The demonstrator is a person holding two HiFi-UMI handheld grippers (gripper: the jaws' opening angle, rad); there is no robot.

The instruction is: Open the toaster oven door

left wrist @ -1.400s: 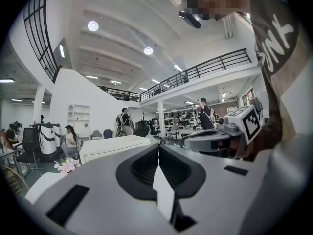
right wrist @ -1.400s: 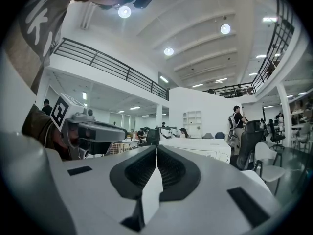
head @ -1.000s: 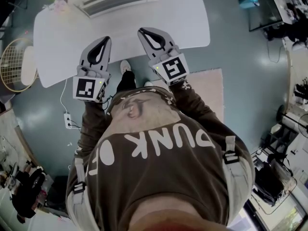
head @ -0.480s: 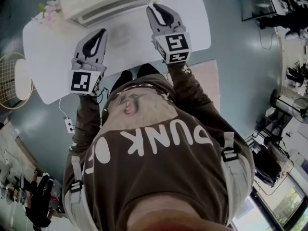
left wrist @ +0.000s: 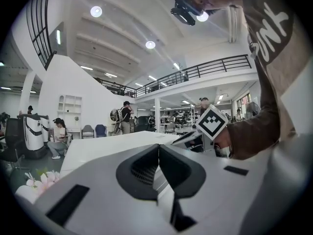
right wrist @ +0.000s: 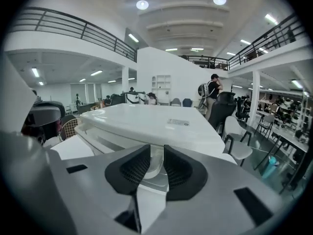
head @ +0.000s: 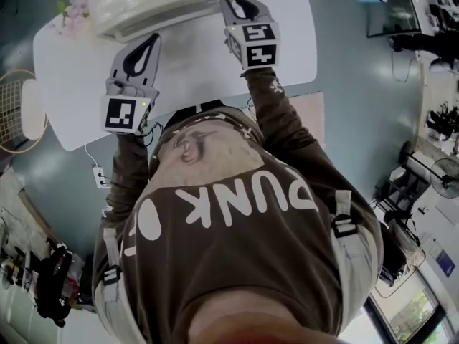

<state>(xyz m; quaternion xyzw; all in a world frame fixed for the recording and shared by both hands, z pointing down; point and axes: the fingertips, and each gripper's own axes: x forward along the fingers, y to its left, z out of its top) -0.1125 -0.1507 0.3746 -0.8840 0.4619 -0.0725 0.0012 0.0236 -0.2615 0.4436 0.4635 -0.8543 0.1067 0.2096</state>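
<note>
- White boxy toaster oven (head: pixel 154 2) sits at the 12 o'clock edge of the white rounded tabletop (head: pixel 193 67). Its door looks shut, with the long front bar facing the person.
- Right gripper (head: pixel 241 4) is at the oven's front, at its 3 o'clock end. The jaws stand a narrow slit apart. The right gripper view shows the oven's white front edge (right wrist: pixel 155 166) through that slit. Nothing looks clamped, and contact can't be confirmed.
- Left gripper (head: pixel 149 43) hangs over bare table at 7 o'clock of the oven, apart from it. Its jaws are pressed together on nothing.
- Judged step: seating on the door's bar. Both pads should straddle the bar squarely before closing.
- Then pull along the hinge arc, outward and down, not straight back.
- A light oven may slide, so the idle left gripper could brace the body.
- Pink flower sprig (head: pixel 72 13) lies at 9 o'clock of the oven, out of the way.
</note>
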